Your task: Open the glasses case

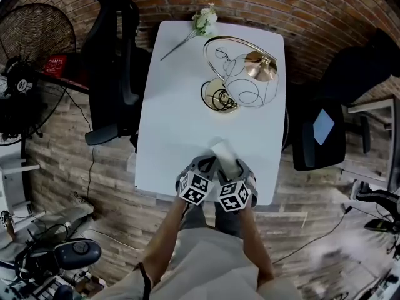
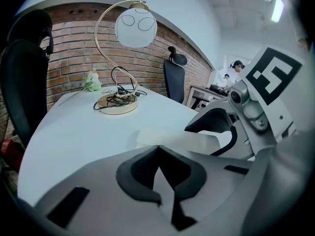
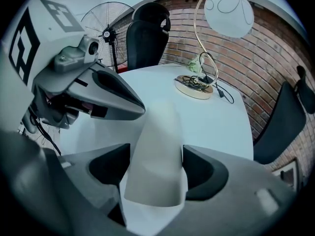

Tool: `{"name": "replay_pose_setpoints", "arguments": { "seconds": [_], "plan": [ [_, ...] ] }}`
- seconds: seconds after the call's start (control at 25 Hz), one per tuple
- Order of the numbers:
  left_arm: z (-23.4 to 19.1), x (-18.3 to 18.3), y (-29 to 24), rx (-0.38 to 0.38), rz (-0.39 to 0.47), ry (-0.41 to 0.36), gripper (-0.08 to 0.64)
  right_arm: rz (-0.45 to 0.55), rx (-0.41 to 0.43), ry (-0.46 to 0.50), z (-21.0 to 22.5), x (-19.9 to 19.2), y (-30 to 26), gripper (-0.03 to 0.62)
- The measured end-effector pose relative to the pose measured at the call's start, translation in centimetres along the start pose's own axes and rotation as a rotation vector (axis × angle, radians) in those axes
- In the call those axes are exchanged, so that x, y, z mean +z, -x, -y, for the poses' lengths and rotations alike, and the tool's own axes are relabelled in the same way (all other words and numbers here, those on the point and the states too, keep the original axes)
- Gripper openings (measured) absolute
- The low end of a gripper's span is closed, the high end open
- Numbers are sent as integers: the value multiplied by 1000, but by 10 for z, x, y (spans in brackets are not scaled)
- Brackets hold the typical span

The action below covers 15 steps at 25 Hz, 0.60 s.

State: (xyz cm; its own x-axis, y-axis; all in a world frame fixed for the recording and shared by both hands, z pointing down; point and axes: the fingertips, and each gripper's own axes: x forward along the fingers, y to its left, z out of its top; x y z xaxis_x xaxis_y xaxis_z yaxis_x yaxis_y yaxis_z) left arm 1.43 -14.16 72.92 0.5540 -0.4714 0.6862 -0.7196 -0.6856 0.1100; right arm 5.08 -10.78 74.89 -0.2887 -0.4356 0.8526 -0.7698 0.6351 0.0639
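Observation:
The white glasses case [image 1: 223, 151] lies shut on the white table [image 1: 175, 117], close to its front edge. In the right gripper view the case [image 3: 158, 127] runs lengthwise between the jaws of my right gripper [image 3: 156, 152]. Its dark pads stand wide, one on each side of the case, and I see no squeeze. My left gripper [image 2: 157, 149] has its pads together at the tips, just short of the case's near edge [image 2: 177, 140], with nothing seen between them. In the head view the left gripper [image 1: 206, 164] and the right gripper [image 1: 240, 169] sit side by side at the case.
A gold arched lamp [image 1: 244, 74] with a glass globe stands at the table's far right, its cable coiled on the base. A white flower sprig [image 1: 203, 20] lies at the far edge. Black chairs [image 1: 112, 61] flank the table, and a fan [image 1: 28, 74] stands left.

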Motion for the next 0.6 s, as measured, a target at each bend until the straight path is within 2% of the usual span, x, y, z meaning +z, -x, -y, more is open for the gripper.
{"name": "replay_pose_setpoints", "arguments": {
  "seconds": [0.32,0.6],
  "plan": [
    [1,0,-4,-10,-10,-2,3,15,-12,-15,4,2,1,311],
    [2,-4,-8,-7,-22,1,2,44,55,-67,6,3,6,310]
  ]
}}
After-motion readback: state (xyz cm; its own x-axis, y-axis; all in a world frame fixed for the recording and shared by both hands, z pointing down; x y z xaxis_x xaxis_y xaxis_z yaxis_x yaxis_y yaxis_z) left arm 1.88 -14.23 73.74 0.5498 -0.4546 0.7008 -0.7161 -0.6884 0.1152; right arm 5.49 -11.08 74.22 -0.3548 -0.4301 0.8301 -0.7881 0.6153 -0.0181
